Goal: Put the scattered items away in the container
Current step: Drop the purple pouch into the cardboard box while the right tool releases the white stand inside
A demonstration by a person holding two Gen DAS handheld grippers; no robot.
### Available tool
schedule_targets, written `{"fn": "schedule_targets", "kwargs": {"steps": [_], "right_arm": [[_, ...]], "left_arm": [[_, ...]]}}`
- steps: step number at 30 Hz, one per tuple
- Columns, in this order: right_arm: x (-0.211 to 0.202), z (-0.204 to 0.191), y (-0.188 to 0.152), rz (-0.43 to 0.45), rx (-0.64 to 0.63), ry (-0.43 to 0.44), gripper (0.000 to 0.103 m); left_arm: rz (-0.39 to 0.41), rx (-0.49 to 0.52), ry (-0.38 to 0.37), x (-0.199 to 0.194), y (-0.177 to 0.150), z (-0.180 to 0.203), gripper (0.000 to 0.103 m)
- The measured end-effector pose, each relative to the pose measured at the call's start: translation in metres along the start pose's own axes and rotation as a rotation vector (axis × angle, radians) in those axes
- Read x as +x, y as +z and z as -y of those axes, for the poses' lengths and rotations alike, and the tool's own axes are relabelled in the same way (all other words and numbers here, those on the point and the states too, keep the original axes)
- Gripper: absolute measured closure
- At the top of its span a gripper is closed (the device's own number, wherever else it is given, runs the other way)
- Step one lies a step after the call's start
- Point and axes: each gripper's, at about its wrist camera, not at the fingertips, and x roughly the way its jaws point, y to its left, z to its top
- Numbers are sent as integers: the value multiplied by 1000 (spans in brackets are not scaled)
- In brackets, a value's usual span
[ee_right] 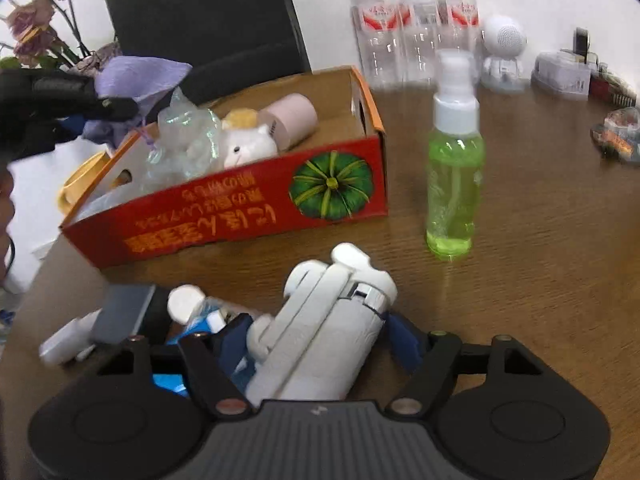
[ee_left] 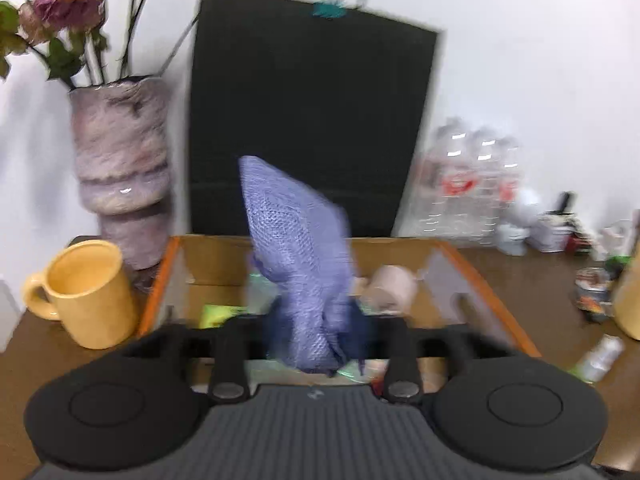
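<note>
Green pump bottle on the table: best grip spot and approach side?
Grip the green pump bottle around its straight green body, coming in level from the near, open table side. It stands upright and apart from the box; the narrow white pump top looks easier to slip or tip.

- The left gripper (ee_left: 316, 344) is showing matte black round housings, ribbed grey casing, silver pivot screws and dark blue finger pads.
- The right gripper (ee_right: 320, 344) is showing matching black discs, angled linkage arms and blue pads.
</note>
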Motion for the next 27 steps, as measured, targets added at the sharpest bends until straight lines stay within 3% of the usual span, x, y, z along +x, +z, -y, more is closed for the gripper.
{"fn": "schedule_targets", "kwargs": {"steps": [1,4,8,10,13,16,19,22,25,27], "right_arm": [[3,-4,-1,12,-20,-17,37],[2,-7,-4,25,-59,5,38],[-14,-13,4,70,-95,9,38],[-30,-19,15,114,-108,29,38],[-45,-31,41,166,-143,68,38],[-39,-42,83,186,-183,45,38],[-3,-48,134,139,-196,-30,38],[50,-48,172,22,-184,-109,38],[95,-46,188,-81,-207,-163,39],[100,-48,187,-101,-214,-199,43]], "left_arm": [[-17,-4,17,0,-1,-4,8],[20,-25,-16,-17,-14,-18,5],[34,-74,33,-41,-26,-34,0],[20,-83,11,-44,-30,-37,0],[-1,-94,-33,-39,-36,-37,0],[-30,-89,-47,-26,-39,-34,0],[-45,-79,-24,-16,-41,-31,0],[-44,-68,-15,-15,-42,-28,0],[-40,-63,-38,-18,-42,-27,0],[-42,-55,-31,-18,-42,-27,0]]}}
